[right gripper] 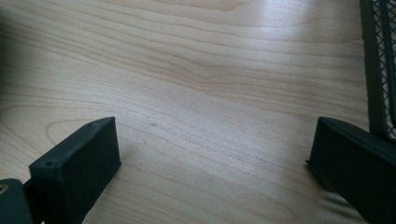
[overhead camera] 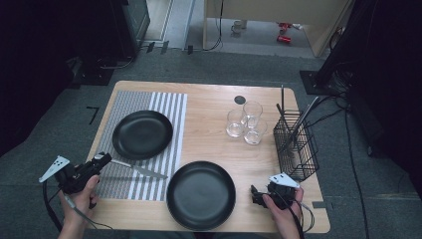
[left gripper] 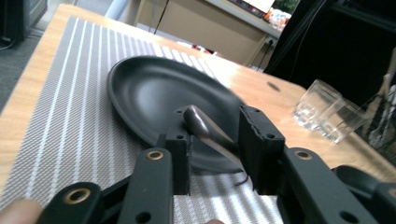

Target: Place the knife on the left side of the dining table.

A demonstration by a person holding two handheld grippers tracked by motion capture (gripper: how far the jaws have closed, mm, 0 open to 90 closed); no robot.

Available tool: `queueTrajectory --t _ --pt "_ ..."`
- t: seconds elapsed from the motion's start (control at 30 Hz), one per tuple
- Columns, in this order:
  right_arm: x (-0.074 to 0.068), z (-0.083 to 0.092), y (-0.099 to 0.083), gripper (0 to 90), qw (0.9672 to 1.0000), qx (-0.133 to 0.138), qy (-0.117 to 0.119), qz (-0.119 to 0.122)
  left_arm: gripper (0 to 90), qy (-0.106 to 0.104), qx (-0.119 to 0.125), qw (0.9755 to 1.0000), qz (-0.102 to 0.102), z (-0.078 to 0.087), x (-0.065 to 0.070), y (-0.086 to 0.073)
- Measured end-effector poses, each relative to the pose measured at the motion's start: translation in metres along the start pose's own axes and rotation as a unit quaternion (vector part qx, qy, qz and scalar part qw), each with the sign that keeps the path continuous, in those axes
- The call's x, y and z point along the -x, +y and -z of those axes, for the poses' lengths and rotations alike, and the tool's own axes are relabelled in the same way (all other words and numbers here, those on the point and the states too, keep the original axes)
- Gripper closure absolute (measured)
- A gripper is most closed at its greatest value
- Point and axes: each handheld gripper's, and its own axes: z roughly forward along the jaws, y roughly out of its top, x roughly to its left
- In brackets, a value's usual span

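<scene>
A table knife lies on the striped placemat, its blade pointing towards the front black plate. My left gripper is at the knife's handle end, low over the mat. In the left gripper view the dark handle runs slantwise between the jaws of the left gripper, which stand a little apart with gaps beside it. Beyond them lies the far black plate. My right gripper rests on the table near the front right corner, and in its own view the right gripper is wide open over bare wood.
The far plate sits on the placemat's upper part. Three clear glasses stand at the back right of the wooden table. A black wire basket with upright utensils stands at the right edge, close to the right gripper.
</scene>
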Motion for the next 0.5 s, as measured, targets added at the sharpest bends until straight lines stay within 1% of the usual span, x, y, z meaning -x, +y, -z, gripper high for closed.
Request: queueTrajectory --t 0.1,0.13,0.2,0.3,0.47,0.5 --pt "0.0 0.0 0.0 1.6 1.0 0.0 0.0 0.0 61.5 0.012 -0.013 0.9998 -0.007 -0.001 -0.007 -0.003" --pt "0.0 0.0 0.0 1.6 1.0 0.0 0.0 0.0 60.8 0.011 -0.016 0.9998 -0.003 -0.001 -0.009 -0.004" --pt "0.0 0.0 0.0 1.6 1.0 0.0 0.0 0.0 60.8 0.008 -0.022 0.9997 0.009 -0.002 -0.014 -0.006" --pt "0.0 0.0 0.0 1.6 1.0 0.0 0.0 0.0 60.0 0.016 -0.03 0.9992 0.021 -0.003 -0.016 -0.008" --pt "0.0 0.0 0.0 1.6 1.0 0.0 0.0 0.0 57.4 0.027 -0.053 0.9976 0.037 -0.005 -0.021 -0.01" --pt "0.0 0.0 0.0 1.6 1.0 0.0 0.0 0.0 57.2 0.028 -0.06 0.9967 0.047 -0.006 -0.023 -0.011"
